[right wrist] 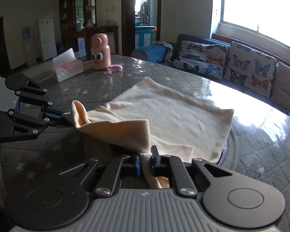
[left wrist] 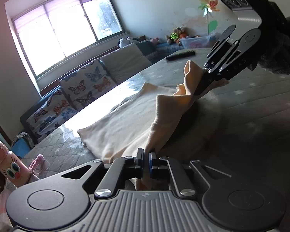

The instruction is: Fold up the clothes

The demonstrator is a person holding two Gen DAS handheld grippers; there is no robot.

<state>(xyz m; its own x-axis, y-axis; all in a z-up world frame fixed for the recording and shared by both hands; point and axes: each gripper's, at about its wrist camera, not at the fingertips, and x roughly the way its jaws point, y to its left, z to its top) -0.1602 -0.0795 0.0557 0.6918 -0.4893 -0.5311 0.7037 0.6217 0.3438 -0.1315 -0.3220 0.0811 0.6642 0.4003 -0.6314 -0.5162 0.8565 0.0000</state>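
Note:
A cream-coloured garment (left wrist: pixel 125 123) (right wrist: pixel 164 114) lies spread on a grey quilted table (right wrist: pixel 164 73). Its near edge is lifted off the surface between the two grippers. My left gripper (left wrist: pixel 146 155) is shut on one corner of that edge, and it also shows at the left of the right wrist view (right wrist: pixel 64 116). My right gripper (right wrist: pixel 145 155) is shut on the other corner, cloth bunched between its pads. In the left wrist view the right gripper (left wrist: pixel 206 79) hangs at the upper right with cloth in its fingers.
A pink cartoon-faced bottle (right wrist: pixel 101 53), a tissue pack (right wrist: pixel 67 67) and a small pink cloth (right wrist: pixel 116 67) stand on the table's far side. A black remote (left wrist: pixel 180 55) lies on the table. A sofa with butterfly cushions (right wrist: pixel 228 61) runs under the window.

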